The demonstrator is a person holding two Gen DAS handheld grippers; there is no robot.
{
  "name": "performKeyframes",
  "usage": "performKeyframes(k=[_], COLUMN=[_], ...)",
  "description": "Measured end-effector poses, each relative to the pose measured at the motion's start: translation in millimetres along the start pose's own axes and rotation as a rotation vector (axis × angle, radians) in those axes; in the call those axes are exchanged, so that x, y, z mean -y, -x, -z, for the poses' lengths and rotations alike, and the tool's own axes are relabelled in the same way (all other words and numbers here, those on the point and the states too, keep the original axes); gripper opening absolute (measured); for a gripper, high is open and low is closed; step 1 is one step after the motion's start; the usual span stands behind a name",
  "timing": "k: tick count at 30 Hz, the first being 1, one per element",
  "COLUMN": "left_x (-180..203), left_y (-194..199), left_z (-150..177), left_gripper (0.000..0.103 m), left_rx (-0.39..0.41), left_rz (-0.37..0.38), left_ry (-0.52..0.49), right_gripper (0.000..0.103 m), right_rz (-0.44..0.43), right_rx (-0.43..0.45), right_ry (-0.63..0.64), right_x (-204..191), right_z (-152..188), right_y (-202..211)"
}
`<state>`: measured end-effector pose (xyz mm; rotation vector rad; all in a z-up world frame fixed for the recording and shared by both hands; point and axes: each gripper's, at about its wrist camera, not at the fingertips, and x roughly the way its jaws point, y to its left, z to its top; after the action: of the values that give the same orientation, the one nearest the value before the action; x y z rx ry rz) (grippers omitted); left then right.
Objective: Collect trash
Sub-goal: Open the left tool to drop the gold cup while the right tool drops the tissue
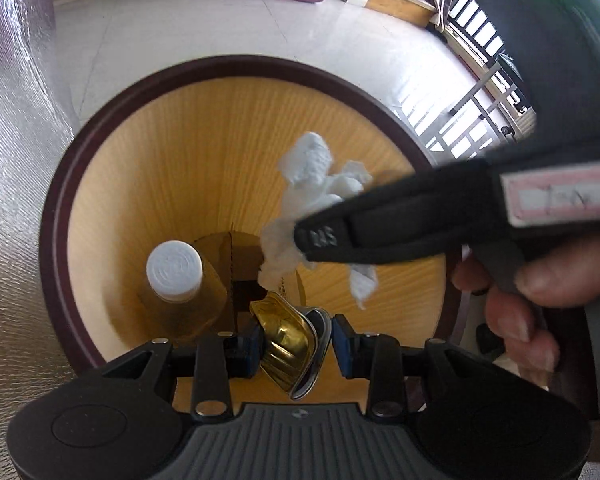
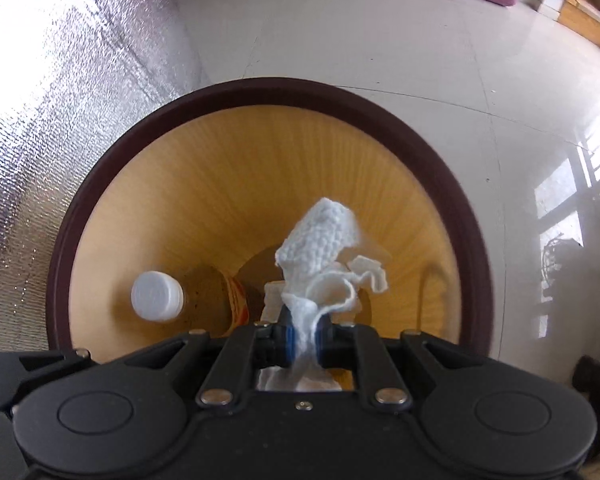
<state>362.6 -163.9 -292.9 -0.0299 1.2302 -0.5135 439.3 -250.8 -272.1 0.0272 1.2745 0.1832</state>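
**Both grippers loaded over the bin mouth**

The bin (image 1: 72,200) is round, with a dark brown rim and a pale wood-grain inner wall that narrows toward the bottom. Both grippers point steeply down into its mouth. Around the rim lies pale tiled floor (image 2: 340,40), bare on the far and right sides; a silvery quilted sheet (image 1: 16,140) runs close along the bin's left edge.

Inside, a bottle (image 2: 156,296) with a white cap and amber body leans against the left wall, cap uppermost. The bin's middle and right half are open down to the dim bottom, where some brown card shows beside the bottle.

The left gripper (image 1: 296,344) is clamped on a gold foil cup (image 1: 288,340), crumpled and tilted, its silver rim against the right pad. The cup hangs just inside the near rim.

The right gripper (image 2: 302,340) is pinched nearly closed on a tissue (image 2: 320,244), white and embossed, twisted thin between the pads and fanning out in folds beyond them. In the left wrist view it hangs over the bin's right half, inside the rim. A hand (image 1: 532,300) holds that gripper's handle near the right rim.
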Motion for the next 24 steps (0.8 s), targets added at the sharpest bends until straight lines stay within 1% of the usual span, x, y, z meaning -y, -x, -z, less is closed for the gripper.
performKeyframes(k=[2,3,5,6,7,9,10,11,12,13,14,17,20,23,24], left_x=[-0.9,-1.5,-3.5,-5.1,-5.7,-5.4,-3.8,-1.2,1.6,3.5,5.5,9.2,5.9,4.0,3.9], left_y=[-2.7,-4.3,-7.7,-9.8,-9.9,-10.4,-10.4,-10.8,-12.9,-13.1,-12.9,-10.7,-9.0,-2.7,0.9], left_z=[0.2,0.3,1.0,0.1,0.3,-0.2,-1.1,-2.4,-3.7,-3.1,-2.5,-3.0,-5.3,-10.7,-7.4], left_gripper=[0.037,0.037,0.037,0.037,0.037,0.038,0.04,0.048,0.052,0.058,0.061,0.063,0.065,0.068,0.069], left_rx=[-0.009,-0.014,-0.023,-0.026,-0.027,-0.041,-0.043,-0.045,-0.047,-0.05,-0.05,-0.049,-0.047,-0.039,-0.036], left_rz=[0.018,0.026,0.037,0.037,0.035,0.031,0.025,0.022,0.024,0.028,0.028,0.017,0.017,0.02,0.021], left_ry=[0.005,0.01,0.018,0.025,0.034,0.027,0.021,0.013,0.005,-0.004,-0.011,-0.024,-0.016,-0.011,-0.013], right_gripper=[0.012,0.015,0.025,0.035,0.04,0.041,0.042,0.042,0.043,0.045,0.046,0.047,0.047,0.047,0.047], right_rz=[-0.003,-0.008,-0.017,-0.018,-0.021,-0.029,-0.03,-0.032,-0.033,-0.035,-0.038,-0.039,-0.054,-0.06,-0.061], right_rx=[-0.009,-0.013,-0.018,-0.017,-0.013,-0.004,-0.003,0.0,0.004,0.007,0.012,0.02,0.034,0.043,0.045], right_ry=[0.012,0.019,0.02,0.019,0.02,0.018,0.01,0.002,-0.005,-0.013,-0.024,-0.057,-0.08,-0.073,-0.069], right_x=[-1.4,-2.9,-3.7,-3.7,-4.6,-4.1,-3.2,0.2,1.5,2.7,5.6,16.3,26.4,23.6,24.5], right_z=[-1.0,-1.4,-1.0,-0.9,-0.2,1.0,1.5,2.7,3.0,3.1,3.3,2.3,1.0,-1.5,-0.2], right_y=[-3.1,-4.9,-8.0,-7.6,-7.3,-5.0,-3.7,-1.6,0.1,1.8,4.7,12.1,23.0,27.5,30.1])
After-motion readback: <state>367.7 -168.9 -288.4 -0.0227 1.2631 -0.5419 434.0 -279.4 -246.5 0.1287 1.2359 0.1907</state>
